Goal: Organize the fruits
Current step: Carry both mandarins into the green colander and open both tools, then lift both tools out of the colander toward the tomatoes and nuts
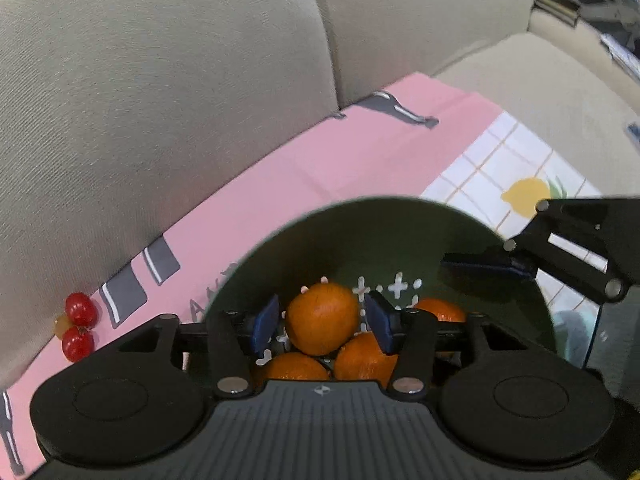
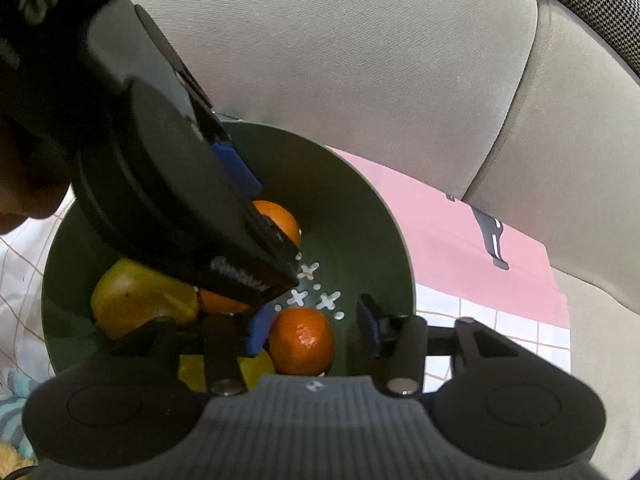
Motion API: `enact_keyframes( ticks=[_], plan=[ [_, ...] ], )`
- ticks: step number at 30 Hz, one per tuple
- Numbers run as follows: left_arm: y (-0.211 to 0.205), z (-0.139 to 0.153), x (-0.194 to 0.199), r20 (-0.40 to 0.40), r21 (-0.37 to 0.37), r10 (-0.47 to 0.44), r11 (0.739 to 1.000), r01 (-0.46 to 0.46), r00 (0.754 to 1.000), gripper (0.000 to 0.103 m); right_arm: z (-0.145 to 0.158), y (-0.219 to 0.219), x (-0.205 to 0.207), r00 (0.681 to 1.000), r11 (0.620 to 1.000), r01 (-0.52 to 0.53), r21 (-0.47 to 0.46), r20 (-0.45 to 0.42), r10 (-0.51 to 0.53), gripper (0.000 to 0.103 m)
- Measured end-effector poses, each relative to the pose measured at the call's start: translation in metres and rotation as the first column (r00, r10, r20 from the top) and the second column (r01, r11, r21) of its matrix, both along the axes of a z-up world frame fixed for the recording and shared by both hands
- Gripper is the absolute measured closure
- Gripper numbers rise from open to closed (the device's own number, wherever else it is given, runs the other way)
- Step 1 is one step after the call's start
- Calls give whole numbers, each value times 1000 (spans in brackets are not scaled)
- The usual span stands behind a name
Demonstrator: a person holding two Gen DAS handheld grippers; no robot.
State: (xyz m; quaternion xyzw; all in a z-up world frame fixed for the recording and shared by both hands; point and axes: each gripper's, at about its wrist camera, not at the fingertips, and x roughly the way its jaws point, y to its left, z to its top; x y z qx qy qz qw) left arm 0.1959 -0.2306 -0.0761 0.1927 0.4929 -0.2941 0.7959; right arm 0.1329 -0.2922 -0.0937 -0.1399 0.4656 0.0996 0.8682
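A dark green bowl point(image 1: 352, 236) with white cross marks sits on a pink cloth and holds several tangerines. My left gripper point(image 1: 323, 322) is over the bowl, its blue pads on either side of one tangerine point(image 1: 322, 318) with small gaps showing. In the right wrist view the same bowl point(image 2: 360, 216) also holds yellow fruit point(image 2: 136, 296). My right gripper point(image 2: 316, 330) is open around another tangerine point(image 2: 302, 340), with a clear gap at the right pad. The left gripper's body crosses the right wrist view over the bowl.
The pink cloth point(image 1: 328, 160) and a white checked cloth with a lemon print point(image 1: 520, 196) lie on a beige sofa seat. Red cherry-like fruits point(image 1: 80, 324) lie at the cloth's left edge. Sofa back cushions point(image 1: 160, 80) rise behind.
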Motion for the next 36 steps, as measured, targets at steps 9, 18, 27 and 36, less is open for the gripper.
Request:
enact_keyframes(
  ticks=[9, 18, 27, 36],
  plan=[
    [24, 32, -9, 19, -83, 54, 995, -52, 998, 40, 14, 14, -7, 999, 1000, 7, -27, 31, -7, 29],
    [60, 63, -29, 67, -132, 113, 986, -104, 991, 34, 45, 31, -27, 995, 999, 35, -38, 96, -31, 13],
    [117, 91, -39, 95, -219, 255, 948, -230, 962, 32, 56, 53, -26, 994, 991, 86, 98, 61, -92, 9],
    [169, 107, -54, 129, -252, 325, 924, -286, 937, 30, 67, 93, -30, 998, 989, 41, 142, 46, -48, 7]
  ],
)
